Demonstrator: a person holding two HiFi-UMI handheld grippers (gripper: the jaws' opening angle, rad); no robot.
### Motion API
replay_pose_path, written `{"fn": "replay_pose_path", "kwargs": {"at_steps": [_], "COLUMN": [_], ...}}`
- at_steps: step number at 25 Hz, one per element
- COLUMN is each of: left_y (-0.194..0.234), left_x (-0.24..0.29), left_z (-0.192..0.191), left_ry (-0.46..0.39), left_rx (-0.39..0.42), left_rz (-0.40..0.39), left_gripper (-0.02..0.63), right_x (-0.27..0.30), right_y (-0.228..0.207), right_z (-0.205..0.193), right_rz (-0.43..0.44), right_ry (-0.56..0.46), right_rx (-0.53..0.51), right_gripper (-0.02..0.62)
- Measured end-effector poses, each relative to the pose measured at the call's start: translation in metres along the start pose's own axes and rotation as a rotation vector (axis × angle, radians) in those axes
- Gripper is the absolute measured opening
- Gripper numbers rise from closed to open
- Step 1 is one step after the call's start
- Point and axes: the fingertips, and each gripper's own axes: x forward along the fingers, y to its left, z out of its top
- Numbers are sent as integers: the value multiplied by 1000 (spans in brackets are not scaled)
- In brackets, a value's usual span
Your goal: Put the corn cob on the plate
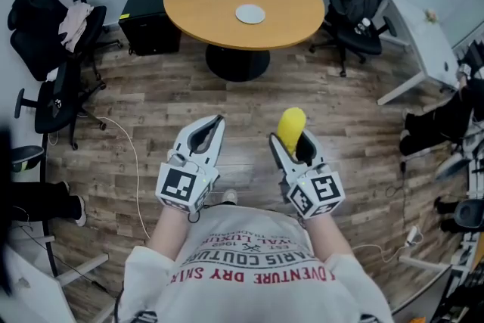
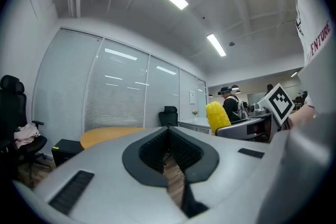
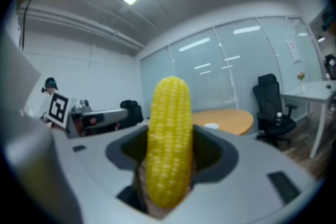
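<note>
Right now the right gripper (image 1: pixel 293 149) is clamping the corn cob (image 1: pixel 291 128) by its lower half, the cob's long axis running along the jaws and its tip poking out past them. Beside it the left gripper (image 1: pixel 206 137) is carrying nothing, its jaws drawn together to a thin slit. Both are hovering over the wooden floor (image 1: pixel 151 102), well apart from the round table (image 1: pixel 198 2), where the plate (image 1: pixel 250 13) is sitting near the tabletop's centre, straight ahead of the cob.

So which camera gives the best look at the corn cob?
The right gripper view: the corn cob fills the middle, upright, clamped in the right gripper. The head view shows only its yellow tip; the left gripper view, a small cob right of centre.
</note>
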Motion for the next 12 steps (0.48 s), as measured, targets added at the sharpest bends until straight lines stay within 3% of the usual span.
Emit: {"fn": "replay_pose_path", "kwargs": {"at_steps": [12], "left_y": [66], "left_x": [39], "left_z": [-24], "left_ry": [24], "left_rx": [-29], "left_rz": [53], "left_gripper": [34], "right_x": [85], "right_y": [-25], "right_z": [-3], "right_rz": [37], "right_ry": [43], "right_rx": [12], "right_gripper": [264]}}
